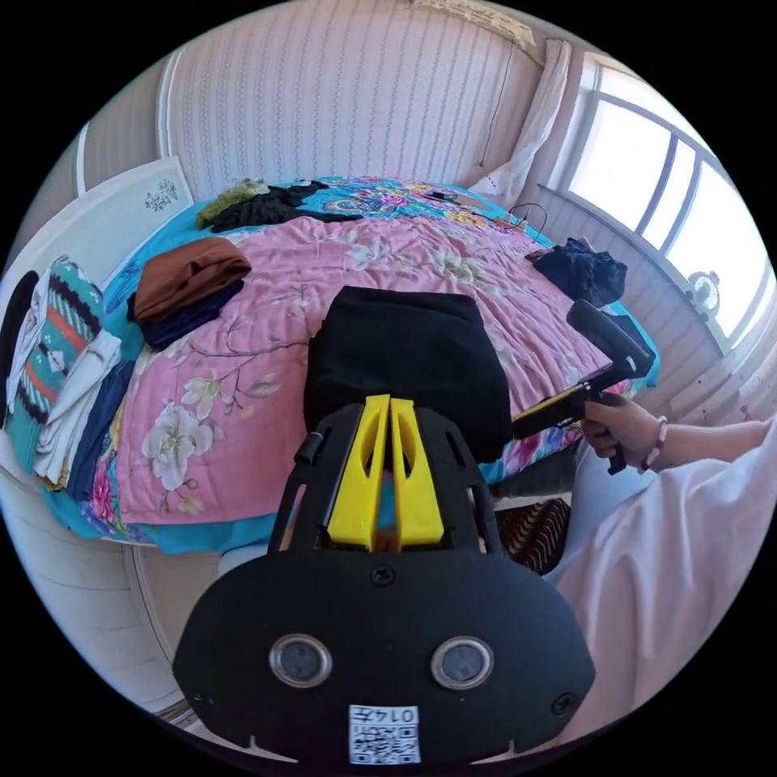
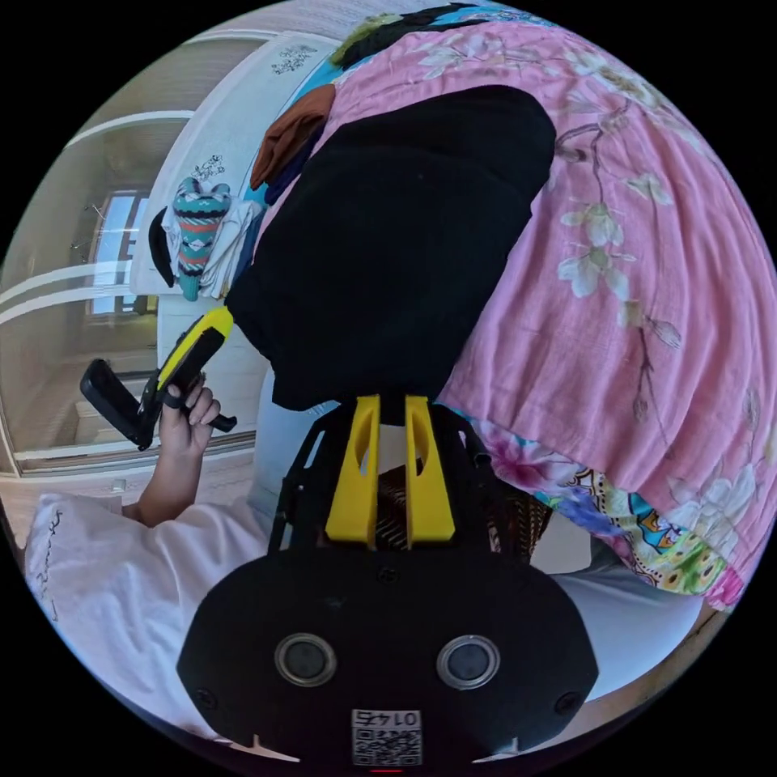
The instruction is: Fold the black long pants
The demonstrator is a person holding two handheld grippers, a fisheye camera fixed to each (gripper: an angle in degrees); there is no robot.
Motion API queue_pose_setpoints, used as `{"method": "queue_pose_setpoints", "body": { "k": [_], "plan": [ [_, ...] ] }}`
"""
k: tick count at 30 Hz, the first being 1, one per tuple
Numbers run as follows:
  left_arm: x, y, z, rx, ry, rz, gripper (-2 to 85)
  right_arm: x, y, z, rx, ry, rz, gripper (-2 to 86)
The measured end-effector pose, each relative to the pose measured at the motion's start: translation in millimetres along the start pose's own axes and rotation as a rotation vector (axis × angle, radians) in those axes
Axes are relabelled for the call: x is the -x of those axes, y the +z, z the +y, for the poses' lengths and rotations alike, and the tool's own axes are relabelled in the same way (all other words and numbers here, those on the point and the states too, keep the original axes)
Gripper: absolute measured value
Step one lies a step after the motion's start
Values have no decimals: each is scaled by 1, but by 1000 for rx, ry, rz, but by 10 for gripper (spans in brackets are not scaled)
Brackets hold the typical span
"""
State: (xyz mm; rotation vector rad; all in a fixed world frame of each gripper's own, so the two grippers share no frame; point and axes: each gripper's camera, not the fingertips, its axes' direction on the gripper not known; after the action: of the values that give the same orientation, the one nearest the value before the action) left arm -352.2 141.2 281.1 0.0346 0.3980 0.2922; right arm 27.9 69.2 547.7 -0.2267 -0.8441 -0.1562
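The black long pants [image 1: 405,348] lie folded into a thick rectangle on the pink flowered quilt [image 1: 243,405], their near edge at the bed's rim. My left gripper [image 1: 389,400] has its yellow jaws pressed together on that near edge. In the right gripper view the left gripper [image 2: 228,314] meets the corner of the pants [image 2: 405,235]. My right gripper [image 2: 392,400] holds the near edge with black cloth between its jaw tips. The left gripper view catches the right gripper [image 1: 518,425], held by a hand [image 1: 627,429], at the pants' right side.
Folded brown and navy clothes [image 1: 190,283] lie at the quilt's left. A stack of garments [image 1: 57,364] sits on white furniture beside the bed. A dark heap [image 1: 584,271] lies at the right, more clothes [image 1: 259,206] at the far end. The person's white clothing [image 1: 688,550] is close.
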Motion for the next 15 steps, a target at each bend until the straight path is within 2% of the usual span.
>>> {"method": "queue_pose_setpoints", "body": {
  "k": [5, 12, 15],
  "plan": [
    [26, 35, 1, 193, -37, -47, -9, -7, 24, 10, 78, -38, 160, 1],
    [68, 16, 21, 256, -136, -116, -9, -38, -11, 13, -92, -7, -5, 7],
    [91, -8, 25, 186, -197, -136, -6, -49, -40, 2, -218, -10, -55, 29]
  ]
}}
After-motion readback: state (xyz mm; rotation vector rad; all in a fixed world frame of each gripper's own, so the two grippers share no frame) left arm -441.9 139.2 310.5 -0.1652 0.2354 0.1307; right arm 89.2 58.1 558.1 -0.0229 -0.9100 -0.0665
